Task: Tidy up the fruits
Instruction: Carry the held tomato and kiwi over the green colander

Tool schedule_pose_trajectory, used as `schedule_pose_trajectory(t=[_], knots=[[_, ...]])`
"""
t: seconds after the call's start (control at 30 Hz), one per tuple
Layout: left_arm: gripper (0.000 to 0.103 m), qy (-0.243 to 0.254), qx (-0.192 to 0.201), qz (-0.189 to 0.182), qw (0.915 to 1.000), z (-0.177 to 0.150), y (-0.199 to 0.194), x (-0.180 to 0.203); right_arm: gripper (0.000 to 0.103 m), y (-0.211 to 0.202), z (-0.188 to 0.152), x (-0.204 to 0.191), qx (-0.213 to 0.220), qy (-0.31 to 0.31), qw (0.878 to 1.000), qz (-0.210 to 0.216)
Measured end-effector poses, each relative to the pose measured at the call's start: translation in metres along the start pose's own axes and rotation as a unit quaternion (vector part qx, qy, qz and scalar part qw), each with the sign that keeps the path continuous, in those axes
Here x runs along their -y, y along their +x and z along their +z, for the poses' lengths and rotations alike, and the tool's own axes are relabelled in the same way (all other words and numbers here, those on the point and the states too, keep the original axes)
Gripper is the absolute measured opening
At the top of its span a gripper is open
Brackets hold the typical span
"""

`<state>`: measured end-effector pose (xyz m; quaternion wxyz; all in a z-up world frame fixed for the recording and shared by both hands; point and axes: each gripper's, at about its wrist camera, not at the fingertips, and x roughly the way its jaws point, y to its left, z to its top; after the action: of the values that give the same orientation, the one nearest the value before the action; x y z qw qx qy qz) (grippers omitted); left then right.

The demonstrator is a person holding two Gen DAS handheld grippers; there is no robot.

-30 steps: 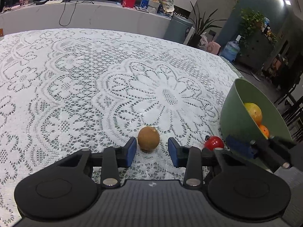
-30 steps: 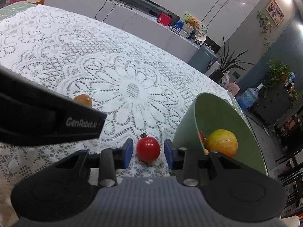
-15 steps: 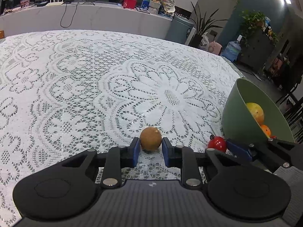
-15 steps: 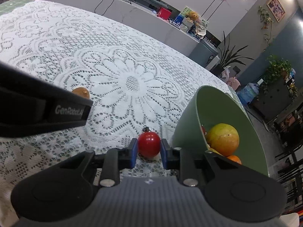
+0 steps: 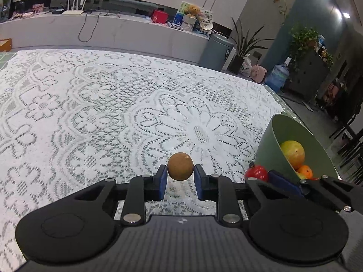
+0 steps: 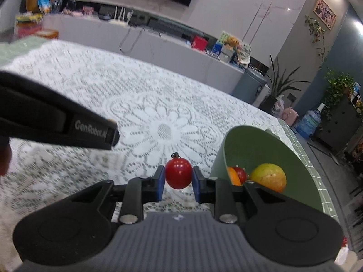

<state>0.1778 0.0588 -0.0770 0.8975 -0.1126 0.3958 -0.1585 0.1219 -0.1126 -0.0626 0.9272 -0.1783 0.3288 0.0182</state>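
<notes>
My left tool (image 5: 180, 176) pinches the brown fruit (image 5: 180, 166); my right tool (image 6: 178, 182) pinches the red fruit (image 6: 178, 173), both seemingly just clear of the tabletop (image 5: 90, 113). The green bowl (image 6: 247, 145) lies to the right of both tools, just beside my right one, which I judge should unload first.

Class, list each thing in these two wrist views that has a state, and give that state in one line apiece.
Left tongs: shut on the brown round fruit.
Brown round fruit: gripped between the pads.
Right tongs: shut on the red tomato.
Red tomato: gripped, stem pointing away.
Green bowl: on the lace tablecloth, partly filled.
Yellow-red mango: lying in the bowl.
</notes>
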Motion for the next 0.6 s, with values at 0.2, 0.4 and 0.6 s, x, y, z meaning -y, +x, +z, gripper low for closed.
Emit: schedule_pose_trajectory(t=[0.2, 0.4, 0.6], knots=[[0.028, 0.021, 0.016, 0.006, 0.9996, -0.001, -0.023, 0.016, 0.021, -0.024, 0.000, 0.012, 0.037, 0.028, 0.999, 0.022], [0.028, 0.046, 0.027, 0.013, 0.9985, -0.002, -0.045, 0.041, 0.021, -0.050, 0.000, 0.038, 0.059, 0.059, 0.995, 0.050], [0.028, 0.074, 0.037, -0.001, 0.9966, -0.002, -0.066, 0.077, 0.021, -0.079, 0.000, 0.088, 0.077, 0.132, 0.985, 0.075]])
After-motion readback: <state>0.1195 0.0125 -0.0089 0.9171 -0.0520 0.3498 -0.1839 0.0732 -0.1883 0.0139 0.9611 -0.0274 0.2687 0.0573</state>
